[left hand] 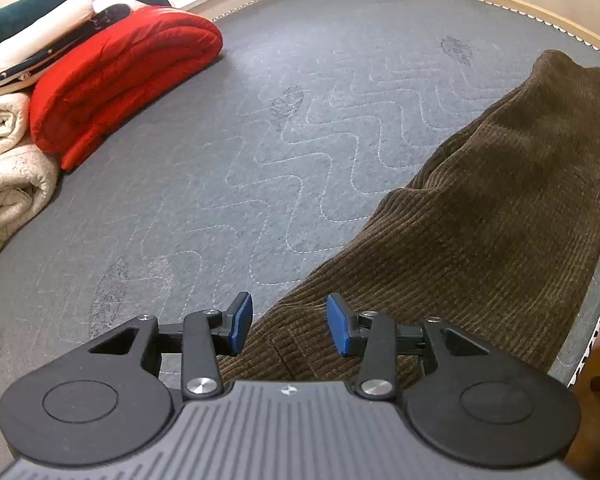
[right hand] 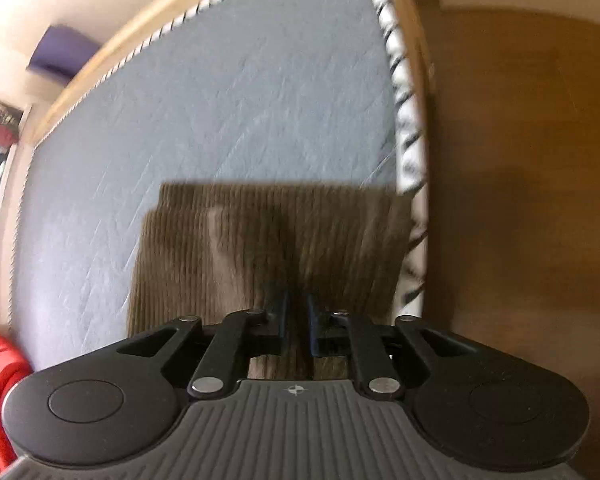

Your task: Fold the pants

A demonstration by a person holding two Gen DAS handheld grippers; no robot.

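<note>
While your right tool (right hand: 298, 322) is clamped on a ridge of the pants (right hand: 268, 248), your left tool (left hand: 290, 326) hangs spread wide over the near end of the same cloth, gripping nothing. The brown corduroy pants (left hand: 480, 220) lie along the right side of the mattress (left hand: 260, 140), running from near you toward the far edge, close to the piped border (right hand: 404, 140) and the drop to the floor (right hand: 520, 160). In the right view the far end looks squared and doubled, one layer sitting a little short of the other, so my guess is that you are midway through a lengthwise fold. To do it well, lower the left tool until both pads (left hand: 242, 320) straddle the cloth edge, then close on all layers at once, not just the top one. Lift both ends level, keep the fabric taut between the tools, and carry it so the edges meet squarely. Corduroy is thick and grippy, so it should hold a crease but may drag on the quilted surface; raise it clear before moving. Steer left, away from the border, and well short of the red blanket (left hand: 120, 80).
</note>
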